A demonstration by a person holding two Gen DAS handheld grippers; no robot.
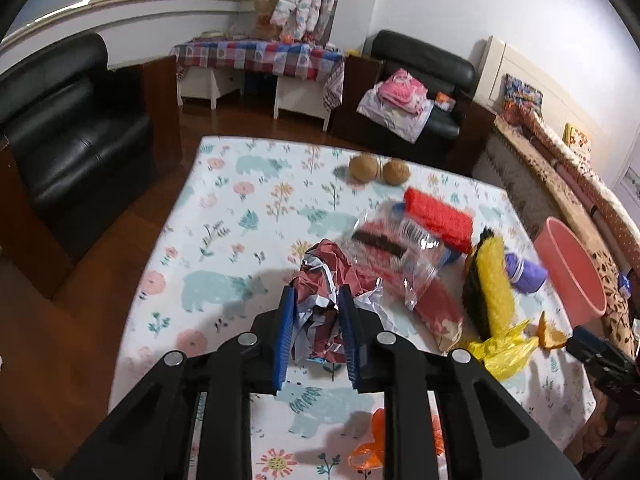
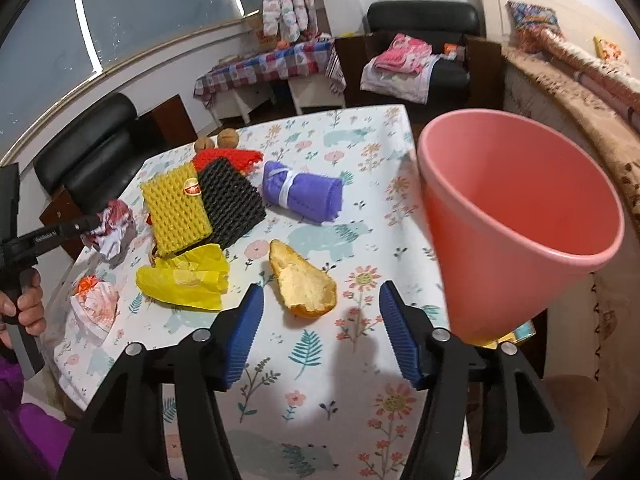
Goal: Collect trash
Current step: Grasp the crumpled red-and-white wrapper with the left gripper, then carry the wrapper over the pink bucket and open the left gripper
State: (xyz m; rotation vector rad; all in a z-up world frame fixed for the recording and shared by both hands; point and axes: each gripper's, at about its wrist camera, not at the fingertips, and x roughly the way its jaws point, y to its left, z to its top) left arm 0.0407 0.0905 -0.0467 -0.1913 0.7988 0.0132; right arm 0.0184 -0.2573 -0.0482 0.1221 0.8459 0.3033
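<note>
In the left wrist view my left gripper [image 1: 317, 294] has its blue pads pressed on both sides of a crumpled red and white paper [image 1: 320, 276] on the floral tablecloth [image 1: 224, 240]. The right wrist view shows the same paper [image 2: 114, 224] at the tip of that gripper, which a hand [image 2: 24, 300] holds. My right gripper [image 2: 320, 292] stands open just above the table. An orange peel [image 2: 304, 280] lies between its fingertips, and neither pad touches it. A pink bin [image 2: 520, 208] stands at the table's right edge, close beside the right finger.
Between the grippers lie a yellow plastic bag [image 2: 184, 280], yellow [image 2: 176, 212], black [image 2: 232, 200] and red [image 2: 228, 158] foam nets, a purple cloth roll [image 2: 304, 192], and a clear plastic package [image 1: 396, 248]. Two walnuts [image 1: 378, 168] sit at the far edge. Black armchairs stand beyond.
</note>
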